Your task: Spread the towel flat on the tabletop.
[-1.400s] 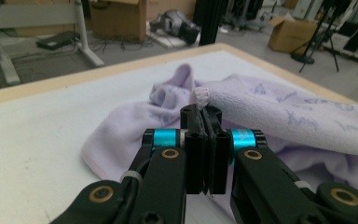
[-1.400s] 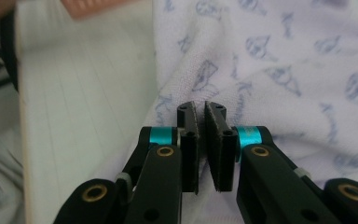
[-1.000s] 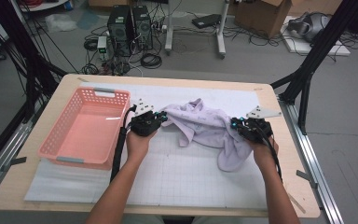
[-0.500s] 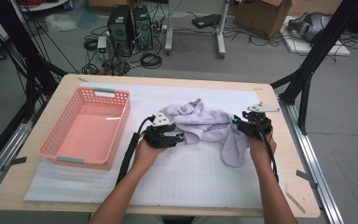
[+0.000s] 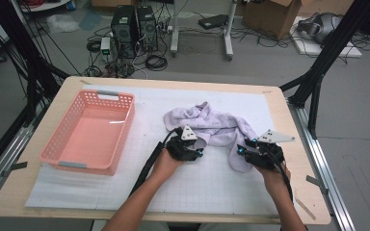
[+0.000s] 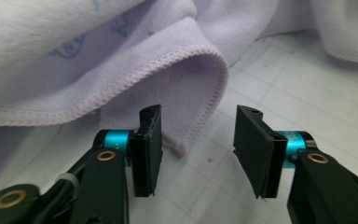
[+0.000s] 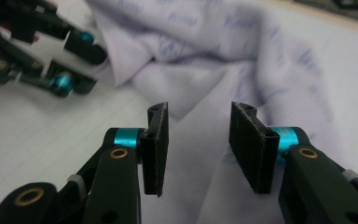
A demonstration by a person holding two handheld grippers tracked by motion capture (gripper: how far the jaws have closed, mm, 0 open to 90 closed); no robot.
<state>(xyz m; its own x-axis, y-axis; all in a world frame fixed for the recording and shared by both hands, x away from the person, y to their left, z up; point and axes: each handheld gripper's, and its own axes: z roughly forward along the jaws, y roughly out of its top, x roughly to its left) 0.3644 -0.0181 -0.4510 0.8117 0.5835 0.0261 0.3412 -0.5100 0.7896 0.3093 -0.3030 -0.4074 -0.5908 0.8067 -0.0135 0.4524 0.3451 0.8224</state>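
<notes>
So we're at the wooden table (image 5: pixel 38 202), which has a white grid mat (image 5: pixel 192 187) covering most of it. On the mat's left side sits the pink basket (image 5: pixel 89 132), well apart from everything else. The lilac towel (image 5: pixel 212 126) lies crumpled in the middle of the mat, with one end trailing down toward our right side.

Our left gripper (image 6: pixel 198 137) sits just at the towel's near edge. Its jaws have just been opening and then eased in a bit; they stand spread, with a stitched corner fold of the towel poking in between them, not pinched. Our right gripper (image 7: pixel 198 140) is over that trailing end. Its jaws have just been opening too and stand spread above the cloth, gripping nothing.
</notes>
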